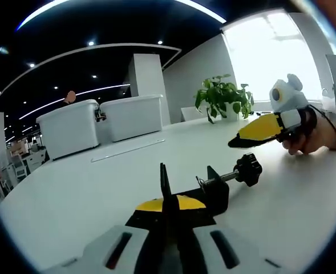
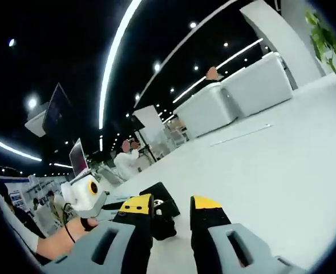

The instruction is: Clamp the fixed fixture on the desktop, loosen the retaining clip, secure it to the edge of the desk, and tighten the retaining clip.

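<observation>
A black clamp fixture [image 1: 210,188] lies on the white desktop [image 1: 99,188], its screw knob [image 1: 249,169] pointing right. My left gripper [image 1: 168,204] is shut on the clamp's upright plate, yellow pads pressed to it. My right gripper [image 1: 253,130], held in a hand, hovers above and to the right of the knob, apart from it. In the right gripper view its jaws [image 2: 172,212] stand open with nothing between them; the black clamp [image 2: 163,210] shows just behind the left jaw, and the left gripper [image 2: 88,197] comes in from the left.
Two white storage bins [image 1: 71,128] [image 1: 134,117] stand at the back of the table, with a potted plant [image 1: 222,97] at the back right. A person in white [image 2: 125,162] sits far off. Wide bare tabletop [image 2: 270,171] lies ahead.
</observation>
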